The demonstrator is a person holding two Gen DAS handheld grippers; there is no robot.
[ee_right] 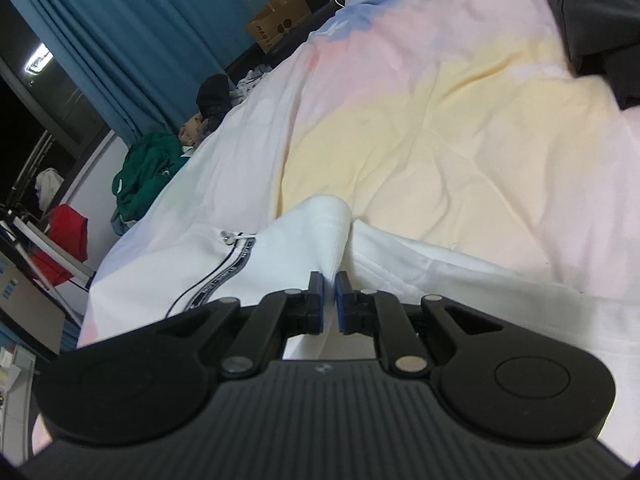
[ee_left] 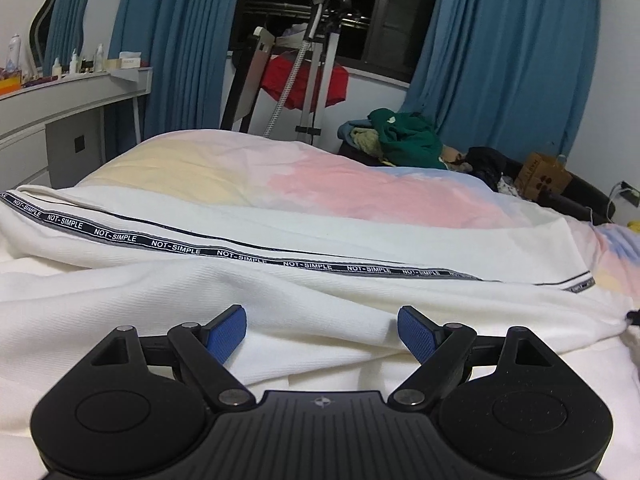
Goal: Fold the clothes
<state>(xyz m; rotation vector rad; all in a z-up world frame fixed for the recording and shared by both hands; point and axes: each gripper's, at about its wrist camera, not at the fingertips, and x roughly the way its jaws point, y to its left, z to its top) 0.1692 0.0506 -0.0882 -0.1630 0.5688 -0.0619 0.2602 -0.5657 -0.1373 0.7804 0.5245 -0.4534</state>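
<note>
A white garment (ee_left: 280, 300) with a black "NOT-SIMPLE" stripe (ee_left: 180, 246) lies spread across a bed covered by a pastel quilt (ee_left: 320, 184). The left gripper (ee_left: 321, 330) hovers just above the white cloth, its blue fingers (ee_left: 228, 330) spread wide with nothing between them. The right gripper (ee_right: 329, 300) has its fingers nearly together, pinching a raised fold of the same white garment (ee_right: 320, 232).

The left gripper (ee_left: 322, 330) filled the lower frame: a ribbed matte-black body with two round black housings, angled link arms pinned by silver screws, and textured blue pads (ee_left: 416, 334). The right gripper (ee_right: 329, 300) looked identical, its blue pads (ee_right: 318, 300) narrow.
</note>
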